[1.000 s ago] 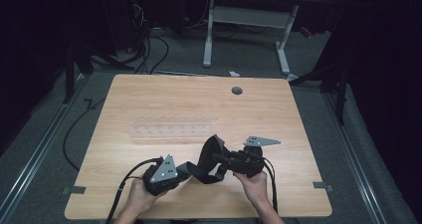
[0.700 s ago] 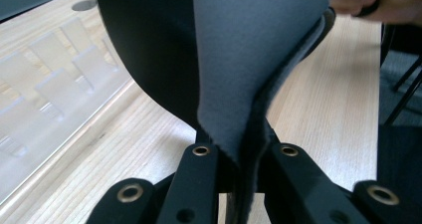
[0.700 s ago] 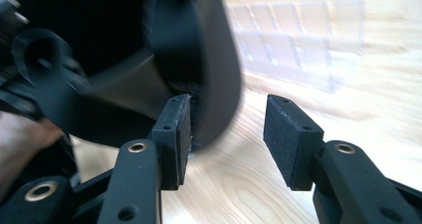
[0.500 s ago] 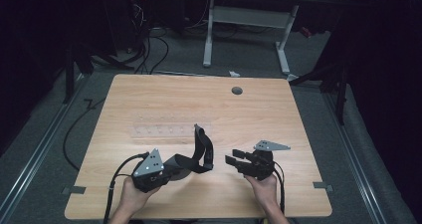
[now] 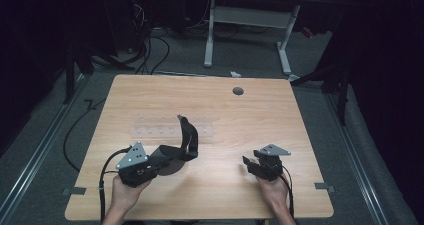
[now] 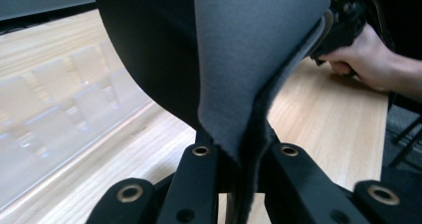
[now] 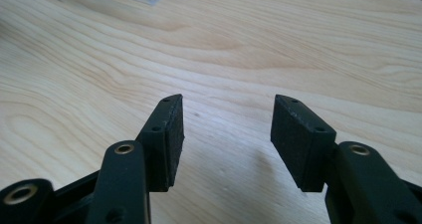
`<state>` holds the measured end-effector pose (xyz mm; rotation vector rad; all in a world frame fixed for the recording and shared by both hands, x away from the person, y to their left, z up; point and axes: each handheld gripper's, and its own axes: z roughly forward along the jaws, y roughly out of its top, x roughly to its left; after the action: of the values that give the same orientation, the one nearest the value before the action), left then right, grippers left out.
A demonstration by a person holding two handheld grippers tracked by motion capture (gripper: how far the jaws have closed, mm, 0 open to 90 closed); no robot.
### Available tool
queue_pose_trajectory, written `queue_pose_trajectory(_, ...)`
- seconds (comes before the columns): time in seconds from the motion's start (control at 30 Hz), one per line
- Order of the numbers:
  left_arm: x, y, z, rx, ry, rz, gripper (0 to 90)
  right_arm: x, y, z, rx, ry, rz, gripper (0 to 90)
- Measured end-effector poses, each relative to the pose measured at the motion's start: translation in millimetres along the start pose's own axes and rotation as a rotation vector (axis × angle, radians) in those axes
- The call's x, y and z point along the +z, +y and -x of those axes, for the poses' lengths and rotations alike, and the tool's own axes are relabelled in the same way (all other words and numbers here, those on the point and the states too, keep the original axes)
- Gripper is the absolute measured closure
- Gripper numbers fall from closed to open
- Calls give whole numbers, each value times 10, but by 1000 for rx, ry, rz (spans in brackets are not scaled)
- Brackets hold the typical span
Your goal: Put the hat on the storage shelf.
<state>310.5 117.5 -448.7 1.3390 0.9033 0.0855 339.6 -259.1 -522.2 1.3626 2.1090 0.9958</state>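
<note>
The left claw (image 5: 159, 166) is clamping tight on one end of a black strap with a grey inner face (image 5: 182, 144), near the table's (image 5: 300, 135) front left corner. From the claw the strap is running toward the table's middle, then bending and standing up, its free end (image 5: 181, 119) pointing up and toward the far edge; in the left gripper view the grey face (image 6: 249, 59) is rising straight out of the closed jaws. Beyond it, a clear plastic tray (image 5: 170, 131) is lying flat across the table's middle, its long axis along the far edge; whether anything is sitting in its pockets cannot be told. The right claw (image 5: 248, 165), near the front right corner, is holding nothing; its jaws have just been opening. A second ago both claws were gripping the strap close together; now they are well apart.
</note>
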Motion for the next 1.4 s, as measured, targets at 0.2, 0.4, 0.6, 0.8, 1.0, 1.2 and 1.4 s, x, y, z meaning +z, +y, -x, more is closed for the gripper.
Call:
queue_pose_trajectory(0.2, -65, 119, -79, -19, 21, 47, 862, 52, -49, 33, 3, -35, -23, 450)
queue_pose_trajectory(0.4, -122, 240, -131, -22, 46, 96, 861, 72, -51, 47, 10, -44, -47, 424)
queue_pose_trajectory(0.6, -171, 366, -166, -26, 68, 129, 861, 83, -46, 24, -4, -61, -51, 414)
queue_pose_trajectory(0.8, -214, 480, -217, -25, 100, 162, 861, 84, -46, 23, -2, -62, -50, 413)
queue_pose_trajectory(1.0, -214, 597, -288, -19, 127, 195, 860, 84, -46, 22, -1, -63, -51, 411)
queue_pose_trajectory(1.2, -196, 716, -373, -17, 152, 220, 859, 84, -46, 20, 2, -64, -52, 408)
queue_pose_trajectory(1.4, -151, 813, -469, -10, 182, 234, 859, 84, -46, 21, 3, -64, -52, 406)
